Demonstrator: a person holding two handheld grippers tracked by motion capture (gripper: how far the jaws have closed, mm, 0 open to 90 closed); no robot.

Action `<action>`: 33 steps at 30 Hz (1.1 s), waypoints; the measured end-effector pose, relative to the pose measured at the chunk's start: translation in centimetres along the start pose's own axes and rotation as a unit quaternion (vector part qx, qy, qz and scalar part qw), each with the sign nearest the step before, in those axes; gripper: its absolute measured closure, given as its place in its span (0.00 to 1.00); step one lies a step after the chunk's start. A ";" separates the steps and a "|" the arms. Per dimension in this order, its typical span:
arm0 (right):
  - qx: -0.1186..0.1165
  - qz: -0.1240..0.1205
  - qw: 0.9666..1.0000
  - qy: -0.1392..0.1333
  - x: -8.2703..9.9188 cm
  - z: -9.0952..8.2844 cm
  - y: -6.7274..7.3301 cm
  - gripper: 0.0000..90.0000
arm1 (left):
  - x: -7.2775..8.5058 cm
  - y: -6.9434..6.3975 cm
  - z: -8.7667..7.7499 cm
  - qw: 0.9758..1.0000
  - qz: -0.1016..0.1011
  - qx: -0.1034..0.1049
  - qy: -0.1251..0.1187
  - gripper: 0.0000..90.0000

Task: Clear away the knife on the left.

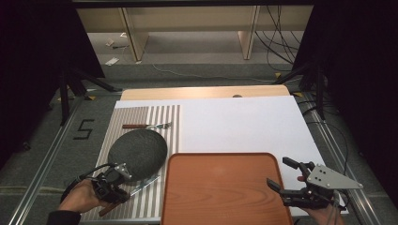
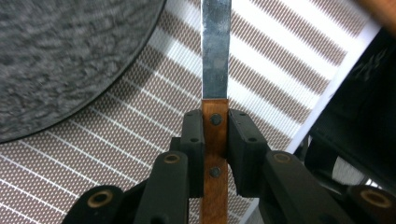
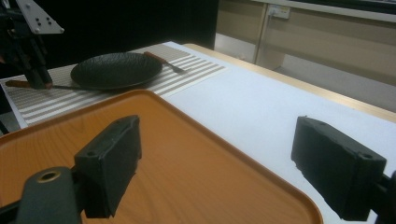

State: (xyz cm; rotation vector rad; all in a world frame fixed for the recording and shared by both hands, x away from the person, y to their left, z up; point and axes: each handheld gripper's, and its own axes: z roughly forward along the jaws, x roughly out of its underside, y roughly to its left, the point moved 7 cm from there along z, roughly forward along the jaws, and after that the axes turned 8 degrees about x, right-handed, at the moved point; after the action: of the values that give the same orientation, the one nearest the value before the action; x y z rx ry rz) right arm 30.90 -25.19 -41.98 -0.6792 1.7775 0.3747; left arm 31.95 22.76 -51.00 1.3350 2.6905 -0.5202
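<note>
A knife (image 2: 215, 70) with a brown wooden handle and a steel blade lies on the striped placemat (image 1: 159, 117). My left gripper (image 2: 215, 135) is shut on the knife's handle, just below the blade, at the near left of the table (image 1: 110, 190). A dark round plate (image 1: 137, 153) sits on the mat beside the knife, and a wooden-handled fork (image 1: 146, 125) lies behind it. My right gripper (image 1: 284, 174) stands open over the right edge of the orange tray (image 1: 220, 187), its jaws wide apart with nothing between them (image 3: 217, 158).
A white sheet (image 1: 244, 126) covers most of the table right of the mat. The orange tray (image 3: 187, 172) takes up the near middle. Beyond the table are a floor with cables (image 1: 277, 47) and black stand legs (image 1: 84, 79) at both sides.
</note>
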 end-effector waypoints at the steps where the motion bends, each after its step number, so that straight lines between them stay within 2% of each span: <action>1: 0.000 0.000 1.000 0.000 0.0 0.0 0.0 0.19 | -0.1 -0.2 -0.2 1.000 -0.002 0.003 -0.009 0.86; 4: 0.000 0.000 1.000 -0.001 0.0 0.0 0.0 0.19 | -0.8 -0.3 -0.6 0.999 -0.022 0.001 -0.037 0.86; 8: 0.000 -0.001 1.000 -0.001 0.0 0.0 0.0 0.19 | -1.9 -0.7 -1.0 0.995 -0.045 0.008 -0.084 0.86; 11: 0.001 0.000 1.000 -0.002 0.0 0.0 0.0 0.19 | -2.8 -1.3 -1.1 0.993 -0.048 0.020 -0.105 0.86; 12: 0.001 0.000 1.000 -0.002 0.0 0.0 0.0 0.19 | -3.2 -1.7 -1.1 0.992 -0.041 0.032 -0.111 0.86; 14: 0.001 0.001 1.000 -0.002 0.0 0.0 0.0 0.19 | -4.0 -2.3 -1.1 0.991 -0.033 0.040 -0.120 0.86; 17: 0.001 0.000 1.000 -0.002 0.0 0.0 0.0 0.19 | -4.9 -3.0 -1.0 0.991 -0.028 0.048 -0.122 0.86; 18: 0.001 0.000 1.000 -0.002 0.0 0.0 0.0 0.19 | -5.3 -3.3 -1.0 0.990 -0.035 0.059 -0.123 0.86; 29: 0.000 0.000 1.000 -0.001 0.0 -0.1 0.0 0.19 | -8.0 -5.1 -0.6 0.989 -0.022 0.063 -0.132 0.86; 33: 0.001 -0.001 1.000 -0.001 0.0 -0.1 0.0 0.19 | -8.8 -5.5 -0.1 0.989 -0.029 0.068 -0.130 0.86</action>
State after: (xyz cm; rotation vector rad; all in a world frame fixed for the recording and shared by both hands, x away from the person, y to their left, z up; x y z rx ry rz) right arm 30.84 -25.23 -41.92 -0.6786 1.7746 0.3732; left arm 33.01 13.04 -47.42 1.1285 2.5243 -0.8357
